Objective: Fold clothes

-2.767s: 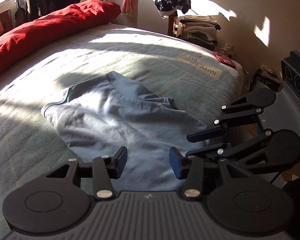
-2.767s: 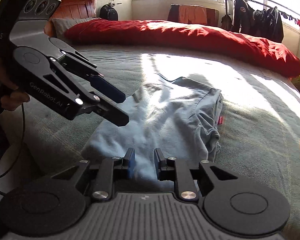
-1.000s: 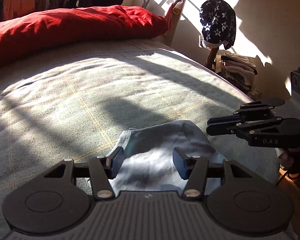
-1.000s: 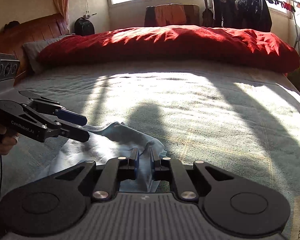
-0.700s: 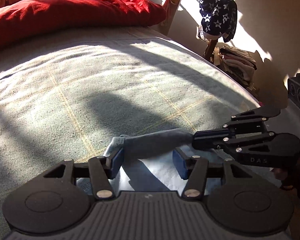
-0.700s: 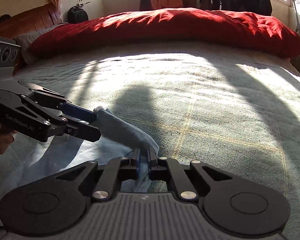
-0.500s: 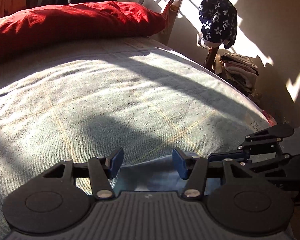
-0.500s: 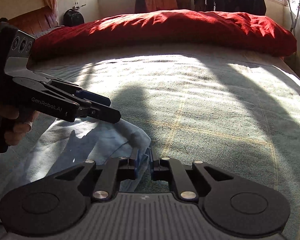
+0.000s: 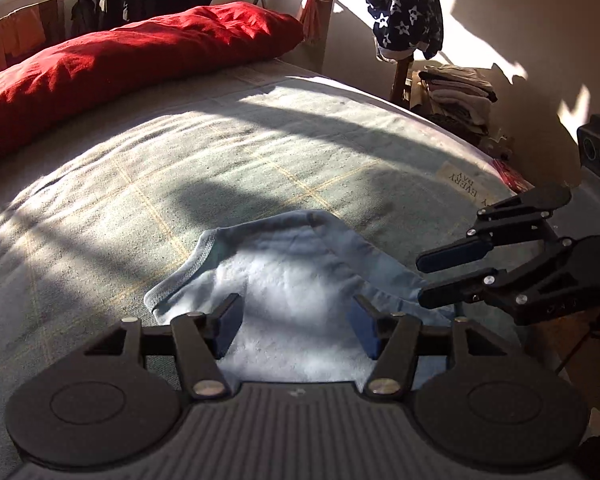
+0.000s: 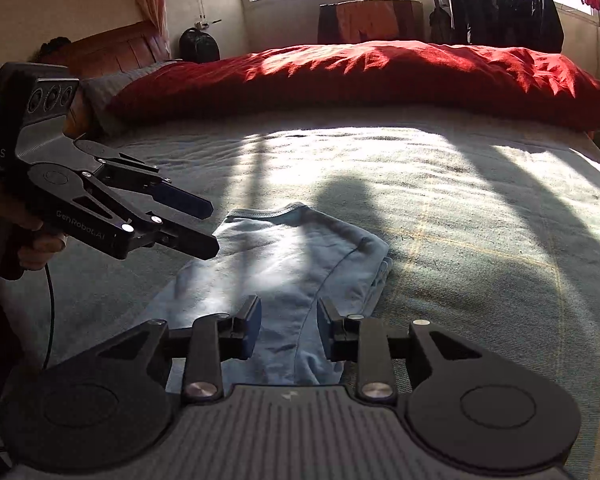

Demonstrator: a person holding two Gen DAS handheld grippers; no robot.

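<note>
Left wrist view: the shirt (image 9: 300,276), light blue, lies on the bed (image 9: 180,168) right ahead of the left gripper (image 9: 296,326), whose jaws stand wide apart with nothing between them. The cloth is doubled: a ribbed hem edge curls over at the left and a layer sits on top of another, so at least one fold is in place. The right gripper (image 9: 440,276) hangs off the shirt's right edge, jaws parted, holding nothing; whether its lower finger brushes the cloth I can't tell. Only this view shows the stack of folded clothes (image 9: 460,96) on a stand past the bed's far corner and the star-print garment (image 9: 404,8) hung above it. Right wrist view: same shirt (image 10: 296,264), seen as a narrow strip running away from the right gripper (image 10: 288,330), jaws apart and empty above the near end. A seam curves down its length and the right side is bunched and thick. The left gripper (image 10: 208,226) is spread too, hovering over the shirt's left side, clear of it. This view alone shows the hand (image 10: 36,236) on the left handle and the red duvet (image 10: 360,80) full width. Judgement: partly folded, both grippers free. The strip looks long enough for another fold across, and the bunched edge wants flattening; or it may be left as is, can't settle which from this.
</note>
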